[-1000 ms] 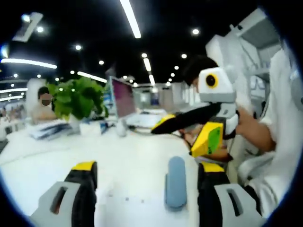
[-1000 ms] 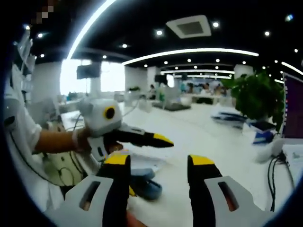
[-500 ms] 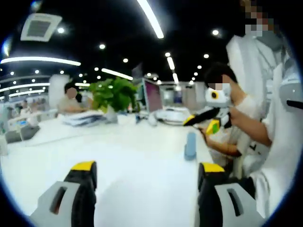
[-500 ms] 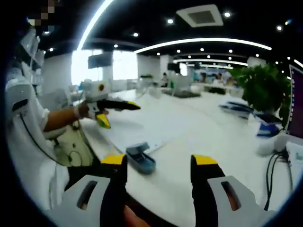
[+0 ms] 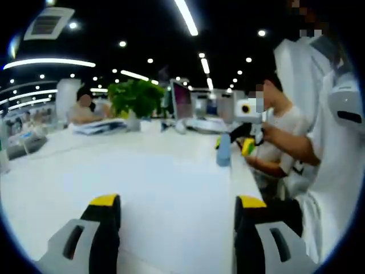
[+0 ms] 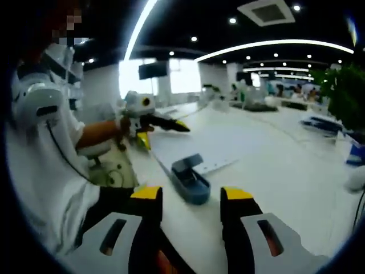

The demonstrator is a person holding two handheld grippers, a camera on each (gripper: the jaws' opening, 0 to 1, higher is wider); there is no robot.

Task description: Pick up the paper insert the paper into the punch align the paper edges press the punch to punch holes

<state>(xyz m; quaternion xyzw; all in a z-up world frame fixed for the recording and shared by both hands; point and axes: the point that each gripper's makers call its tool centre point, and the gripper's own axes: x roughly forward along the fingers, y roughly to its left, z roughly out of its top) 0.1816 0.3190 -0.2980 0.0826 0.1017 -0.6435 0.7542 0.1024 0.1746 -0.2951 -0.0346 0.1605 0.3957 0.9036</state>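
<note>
While looking along the right gripper (image 6: 191, 200), jaws spread wide with nothing between them, can place the blue-grey desktop hole punch (image 6: 191, 180) just ahead, sitting on the white table top (image 6: 274, 171). Behind the punch, a white sheet of paper (image 6: 194, 149), flat on the table, near edge running right up to it. Cannot tell whether tucked into the slot or merely butted against it.

Left gripper (image 5: 178, 208): likewise spread and empty. Held in the air past the sheet's far side, well apart from the punch, pointing across the table.

Status, as a judgement:
- No paper in either tool, and no contact with punch or sheet.
- Pick-up either not started, or finished with the sheet already laid at the punch. Not decidable from these views.
- No holes visible in the sheet, though too small and blurred to be sure.
- Reads as press step not yet done.

Left to do, at minimum: confirm the sheet seated in the slot, square up the edges, push the lever down. Probably the right gripper for the press, being nearest, and the left for steadying the paper.
</note>
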